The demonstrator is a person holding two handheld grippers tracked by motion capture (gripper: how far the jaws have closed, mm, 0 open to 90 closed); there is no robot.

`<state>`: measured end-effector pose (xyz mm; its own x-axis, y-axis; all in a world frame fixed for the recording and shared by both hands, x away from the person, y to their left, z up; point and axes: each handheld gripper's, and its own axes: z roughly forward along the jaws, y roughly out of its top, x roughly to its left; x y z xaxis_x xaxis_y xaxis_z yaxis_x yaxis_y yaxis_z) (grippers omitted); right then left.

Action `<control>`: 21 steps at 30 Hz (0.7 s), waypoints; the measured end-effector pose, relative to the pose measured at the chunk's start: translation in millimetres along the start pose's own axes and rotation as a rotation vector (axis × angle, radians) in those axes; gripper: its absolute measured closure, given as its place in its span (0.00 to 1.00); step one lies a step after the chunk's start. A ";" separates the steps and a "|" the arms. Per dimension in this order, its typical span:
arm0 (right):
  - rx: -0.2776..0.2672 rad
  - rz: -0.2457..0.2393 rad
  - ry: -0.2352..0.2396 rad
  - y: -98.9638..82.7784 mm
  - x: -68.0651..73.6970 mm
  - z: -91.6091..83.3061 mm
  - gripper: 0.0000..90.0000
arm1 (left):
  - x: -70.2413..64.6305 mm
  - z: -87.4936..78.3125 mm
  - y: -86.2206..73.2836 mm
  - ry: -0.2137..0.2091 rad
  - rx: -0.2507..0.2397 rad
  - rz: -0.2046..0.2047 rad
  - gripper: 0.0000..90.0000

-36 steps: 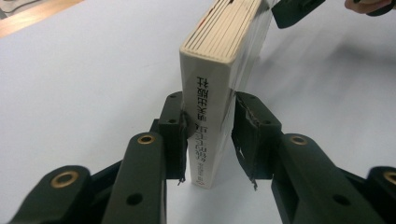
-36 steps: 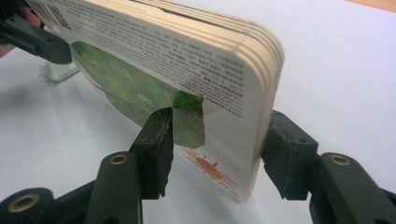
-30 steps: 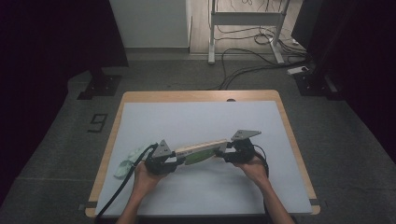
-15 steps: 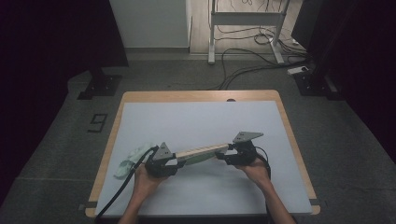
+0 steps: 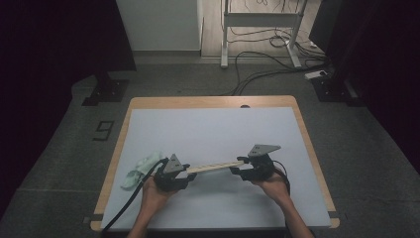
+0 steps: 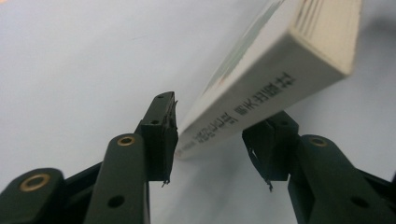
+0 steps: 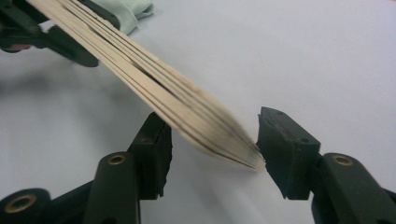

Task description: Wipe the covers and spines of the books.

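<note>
Left claw [image 6: 210, 140] jaws just opened around book [image 6: 271, 79], seemingly barely touching.

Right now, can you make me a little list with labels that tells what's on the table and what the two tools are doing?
Main thing: a book, lying between the two tools
Left tool: at the book's spine end; jaws have just been opening, with the book between them and a gap showing at one pad
Right tool: at the book's page end; pages sit between its jaws, pads not clearly pressing
Also there: a pale green cloth, beside the left tool
Surface: light grey table with a wooden edge
</note>
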<state>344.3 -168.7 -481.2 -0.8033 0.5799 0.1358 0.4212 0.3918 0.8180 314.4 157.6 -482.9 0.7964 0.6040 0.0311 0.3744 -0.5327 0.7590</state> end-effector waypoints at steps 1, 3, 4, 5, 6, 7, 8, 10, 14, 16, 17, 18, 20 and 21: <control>0.000 0.005 0.002 -0.2 0.5 -0.2 0.50 | 1.7 0.3 -0.1 0.005 0.002 -0.004 0.61; 0.001 0.010 0.010 -0.8 1.7 -0.5 0.51 | 4.4 -0.4 0.0 0.017 0.006 -0.010 0.61; 0.000 0.012 0.015 -1.1 2.2 -0.7 0.51 | 4.9 -0.9 0.1 0.013 0.006 -0.014 0.61; 0.000 0.013 0.015 -1.3 2.7 -0.8 0.51 | 4.8 -1.4 0.1 0.011 0.006 -0.017 0.61; 0.000 0.014 0.014 -1.4 3.1 -0.8 0.51 | 4.5 -1.8 0.1 0.008 0.007 -0.020 0.61; 0.002 0.013 0.012 -1.6 3.5 -1.1 0.51 | 3.9 -2.8 0.0 0.004 0.006 -0.024 0.60; 0.005 0.013 0.015 -1.9 4.2 -1.2 0.50 | 3.3 -3.8 -0.1 -0.005 0.002 -0.029 0.60; 0.014 0.006 0.011 -2.5 6.4 -1.9 0.49 | 2.1 -6.1 -0.2 -0.018 0.001 -0.040 0.58; 0.033 -0.009 0.001 -4.6 12.2 -3.7 0.45 | -1.1 -8.4 -1.9 -0.034 0.016 -0.065 0.54; 0.043 -0.019 -0.006 -6.2 15.0 -4.7 0.43 | -2.7 -8.5 -4.0 -0.040 0.019 -0.079 0.51; 0.048 -0.017 -0.009 -7.1 16.4 -5.1 0.43 | -3.5 -8.6 -5.3 -0.045 0.020 -0.086 0.50; 0.054 -0.015 -0.012 -8.1 17.6 -5.6 0.42 | -4.2 -8.9 -6.6 -0.053 0.020 -0.096 0.48; 0.062 -0.013 -0.009 -10.8 19.8 -6.3 0.40 | -6.2 -9.6 -9.7 -0.071 0.016 -0.116 0.43; 0.066 -0.012 -0.009 -12.5 20.7 -6.4 0.39 | -7.3 -9.9 -11.5 -0.080 0.014 -0.123 0.41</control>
<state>319.7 -166.2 -485.0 -0.8047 0.5811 0.1215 0.4389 0.4444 0.7809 299.6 165.2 -485.5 0.7790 0.6165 -0.1142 0.4780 -0.4660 0.7446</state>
